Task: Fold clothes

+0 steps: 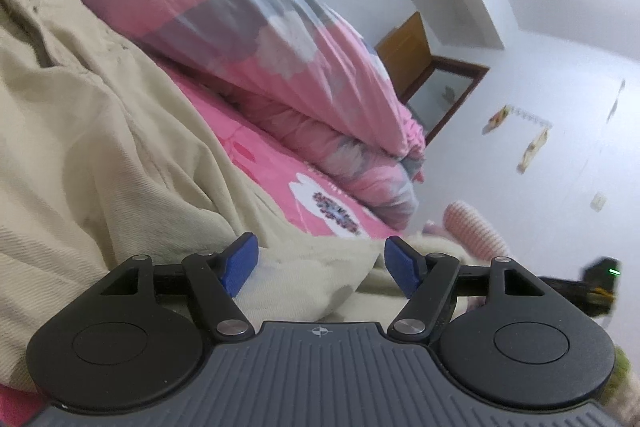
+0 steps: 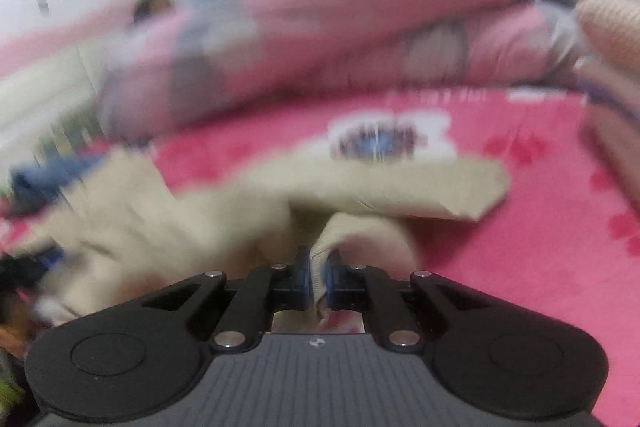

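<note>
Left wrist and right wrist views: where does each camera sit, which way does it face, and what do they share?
Left wrist: on the left gripper, jaws apart, facing over the beige garment toward the pink quilt and white wall.
Right wrist: on the right gripper, shut on beige cloth, facing across the pink sheet; the picture is blurred.
Shared: garment, quilt, sheet, a striped sleeve.

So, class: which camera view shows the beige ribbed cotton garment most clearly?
The left wrist view: the beige ribbed cotton garment is sharp, its weave visible. The right wrist view is motion-blurred, showing only its outline and the edge pinched in the right tool.
</note>
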